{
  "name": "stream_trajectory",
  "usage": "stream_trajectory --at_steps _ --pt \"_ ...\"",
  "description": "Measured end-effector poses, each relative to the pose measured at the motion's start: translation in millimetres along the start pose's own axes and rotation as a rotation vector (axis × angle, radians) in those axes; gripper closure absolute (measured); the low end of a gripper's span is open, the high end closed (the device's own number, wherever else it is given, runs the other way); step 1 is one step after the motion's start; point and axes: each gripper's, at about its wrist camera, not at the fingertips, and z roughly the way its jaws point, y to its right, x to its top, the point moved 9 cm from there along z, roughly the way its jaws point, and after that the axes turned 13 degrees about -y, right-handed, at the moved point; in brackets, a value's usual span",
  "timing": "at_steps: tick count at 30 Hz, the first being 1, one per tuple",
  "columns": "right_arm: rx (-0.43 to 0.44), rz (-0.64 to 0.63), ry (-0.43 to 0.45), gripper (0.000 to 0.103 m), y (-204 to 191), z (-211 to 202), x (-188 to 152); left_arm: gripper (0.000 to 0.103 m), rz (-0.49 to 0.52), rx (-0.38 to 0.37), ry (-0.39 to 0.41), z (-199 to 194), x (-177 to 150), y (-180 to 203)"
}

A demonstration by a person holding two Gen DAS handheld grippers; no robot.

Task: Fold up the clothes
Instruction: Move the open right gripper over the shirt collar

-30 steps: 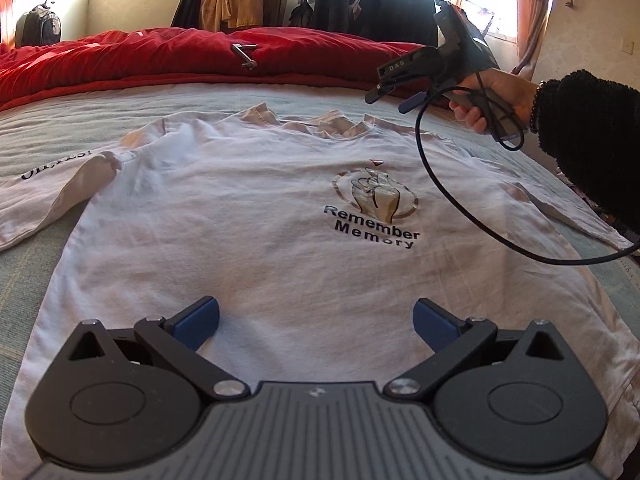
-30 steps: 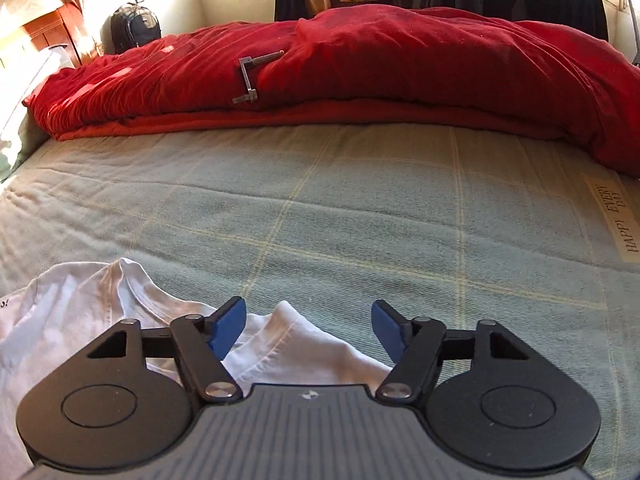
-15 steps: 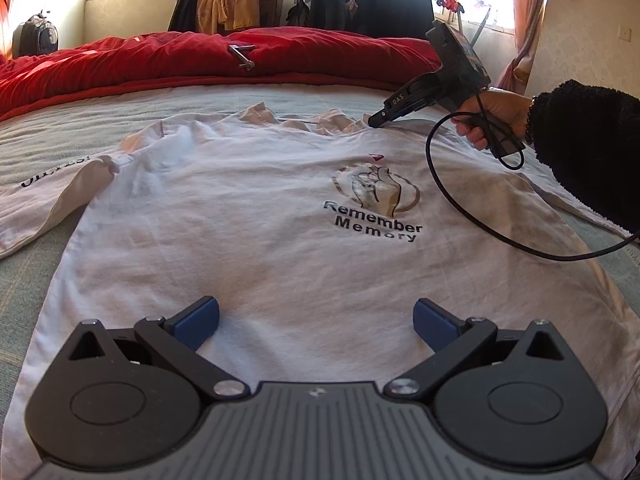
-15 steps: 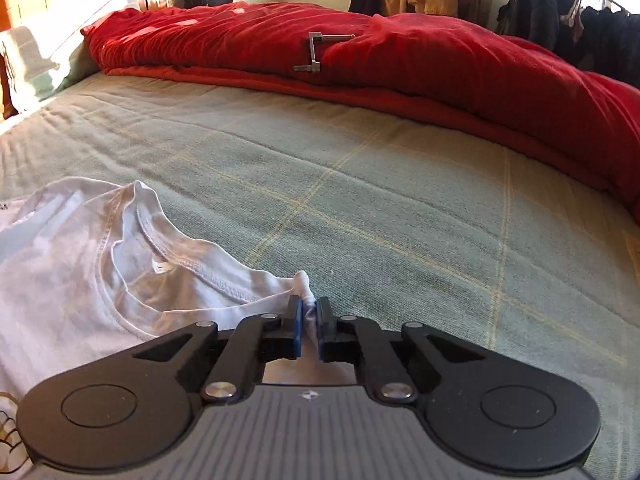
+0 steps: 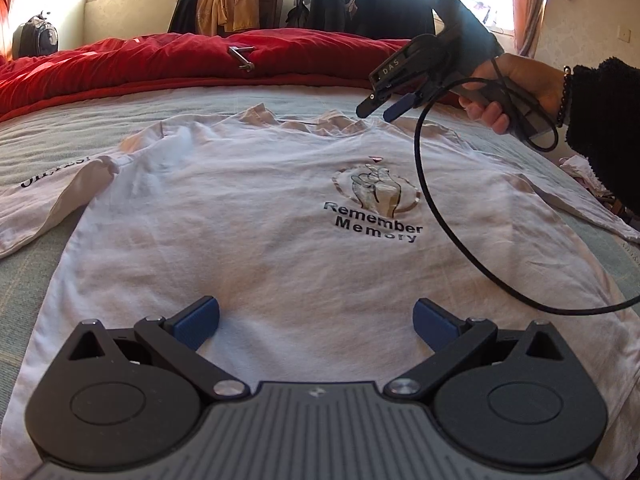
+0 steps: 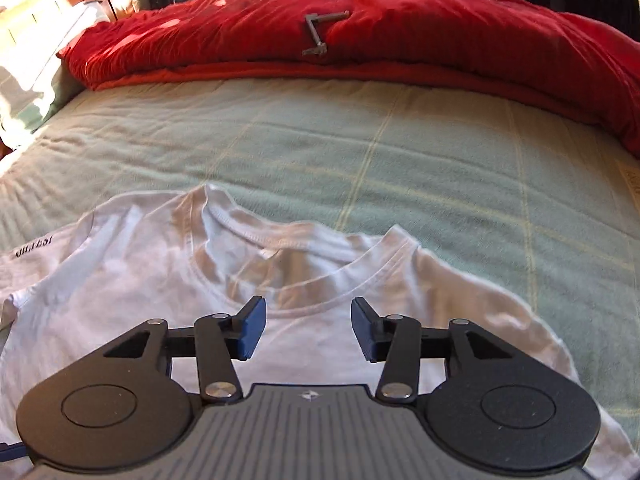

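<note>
A white T-shirt (image 5: 260, 232) printed "Remember Memory" lies front-up and spread flat on the green bed cover, collar at the far end. My left gripper (image 5: 316, 322) hovers over its lower middle, jaws wide open and empty. My right gripper (image 5: 380, 106), held by a hand in a black sleeve, hangs just above the collar's right side. In the right wrist view the right gripper (image 6: 306, 330) sits over the neckline (image 6: 280, 300); its jaws are opening with only flat cloth below, none gripped between the pads.
A red duvet (image 5: 168, 60) with a small metal clamp (image 5: 242, 58) on it is bunched along the far side of the bed. The green checked cover (image 6: 400, 160) lies bare beyond the collar. A black cable (image 5: 440, 220) loops from the right gripper over the shirt.
The right gripper pinched shut on the collar's edge, then let go and opened while shifting left over the neckline. The collar now lies more spread. The left gripper stayed put.
</note>
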Motion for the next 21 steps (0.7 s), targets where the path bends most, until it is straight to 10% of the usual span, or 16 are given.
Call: stream_trajectory --at_steps 14,21 --pt "0.036 0.163 0.130 0.045 5.0 19.6 47.2 0.001 -0.014 -0.020 0.008 -0.8 -0.2 -1.9" --pt "0.109 0.077 0.014 0.031 -33.1 21.0 12.9 0.001 -0.008 -0.013 0.009 -0.2 -0.4 -0.6"
